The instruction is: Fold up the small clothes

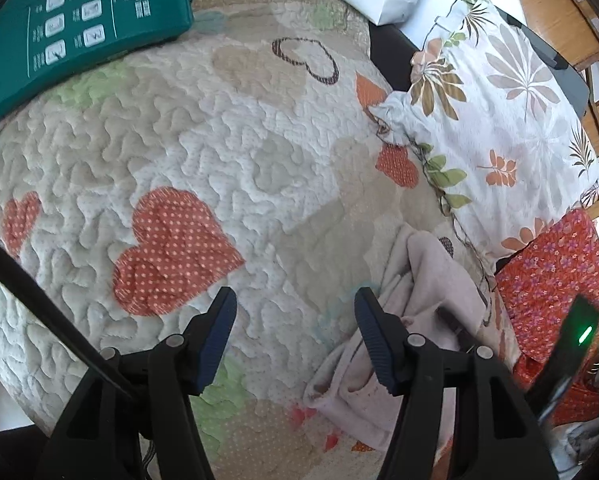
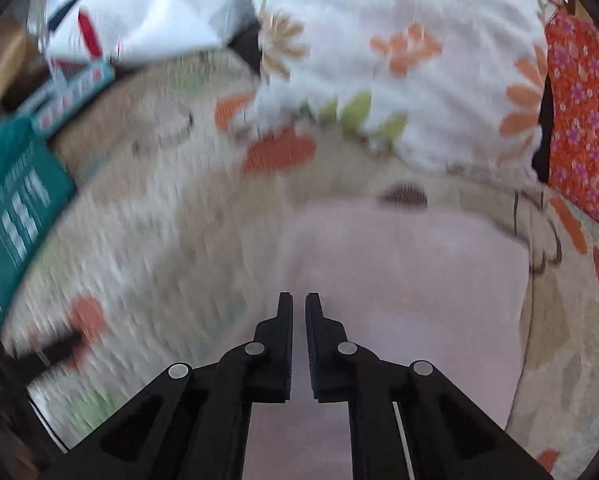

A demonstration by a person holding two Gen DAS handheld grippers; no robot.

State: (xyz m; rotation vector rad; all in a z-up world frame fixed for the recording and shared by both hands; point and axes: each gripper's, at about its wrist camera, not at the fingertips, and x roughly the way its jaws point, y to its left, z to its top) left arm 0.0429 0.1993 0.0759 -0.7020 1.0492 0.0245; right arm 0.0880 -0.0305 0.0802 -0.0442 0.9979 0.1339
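The right gripper point(image 2: 298, 308) was clenched nearly closed on the pale pink garment point(image 2: 403, 280), cloth passing between its fingers, probably to lift or drag an edge for a fold. That view was motion-blurred, so grip detail was unclear. The left gripper point(image 1: 295, 312) hung released, jaws wide and empty, over the heart-patterned quilt point(image 1: 203, 128), just left of the bunched pink garment point(image 1: 419, 304), likely ready to pin or grab a corner. Nearby: a floral pillow point(image 1: 499, 112) just past the garment, red floral fabric point(image 1: 551, 280) to the right, a green package point(image 1: 71, 24) well apart. The pillow crowded the far side.
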